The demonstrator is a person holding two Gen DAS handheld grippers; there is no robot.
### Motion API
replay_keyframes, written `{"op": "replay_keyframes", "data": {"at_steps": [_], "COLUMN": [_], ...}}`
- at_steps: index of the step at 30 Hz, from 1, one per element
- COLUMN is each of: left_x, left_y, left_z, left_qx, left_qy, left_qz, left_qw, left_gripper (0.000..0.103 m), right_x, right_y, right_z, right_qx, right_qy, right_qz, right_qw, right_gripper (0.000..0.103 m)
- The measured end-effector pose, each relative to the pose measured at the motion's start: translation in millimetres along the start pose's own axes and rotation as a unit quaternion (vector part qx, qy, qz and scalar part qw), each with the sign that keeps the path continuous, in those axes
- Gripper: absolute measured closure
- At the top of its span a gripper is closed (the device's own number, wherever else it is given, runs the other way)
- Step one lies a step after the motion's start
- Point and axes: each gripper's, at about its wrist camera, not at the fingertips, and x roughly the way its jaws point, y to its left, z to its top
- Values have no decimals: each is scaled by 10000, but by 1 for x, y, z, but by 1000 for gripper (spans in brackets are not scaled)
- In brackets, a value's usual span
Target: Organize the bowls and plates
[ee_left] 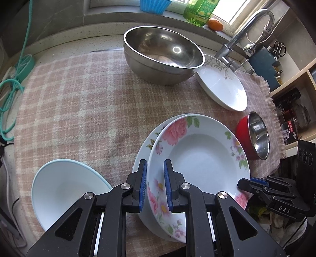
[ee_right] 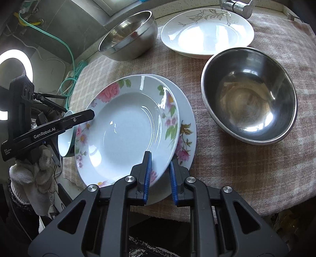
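Note:
A deep plate with pink flowers (ee_left: 203, 158) (ee_right: 128, 128) rests tilted on a flat flowered plate (ee_left: 146, 142) (ee_right: 187, 122). My left gripper (ee_left: 155, 164) (ee_right: 92, 114) is shut on the deep plate's near-left rim. My right gripper (ee_right: 161, 156) (ee_left: 243, 181) is shut on the opposite rim. A pale blue bowl (ee_left: 65, 187) (ee_right: 65, 142) lies on its side beside the left gripper. At the back stand a large steel bowl (ee_left: 164, 51) (ee_right: 126, 33) and a white plate with grey leaves (ee_left: 223, 87) (ee_right: 207, 33). A red bowl with a steel inside (ee_left: 258, 134) (ee_right: 248, 94) sits to the right.
All of it stands on a pink checked cloth (ee_left: 79, 98) on the counter. A tap (ee_left: 246, 29) rises at the back right, with a green bottle (ee_left: 197, 11) and an orange (ee_left: 215, 24) on the sill. Green cable (ee_left: 11, 89) runs along the left edge. A gloved hand (ee_right: 37, 174) holds the left gripper.

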Motion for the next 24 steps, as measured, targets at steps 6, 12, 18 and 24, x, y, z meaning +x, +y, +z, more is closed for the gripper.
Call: {"op": "replay_keyframes", "data": {"at_steps": [6,12,18,24], "left_x": [4,9,12,11], "left_y": [1,-1,-4,-4], "left_z": [-2,-2,1,5], "left_qx": [19,52,125,160], "left_qy": [94,164,183,142], "left_qz": [16,81,168,171], "left_qw": [10000,9998,9996,9996], "left_gripper": [88,88,88,88], "right_x": [6,5,6,7], "right_y": [1,5,9,13], "right_z": [-3,-2,-1,0], "right_qx": [-32,-141,-309,-410], "right_qy": [60,15,25,79], "right_qz": [-41,-214,-354,-361], "right_qw": [10000,9997,9989,9985], "right_gripper": [83,83,83,77]}}
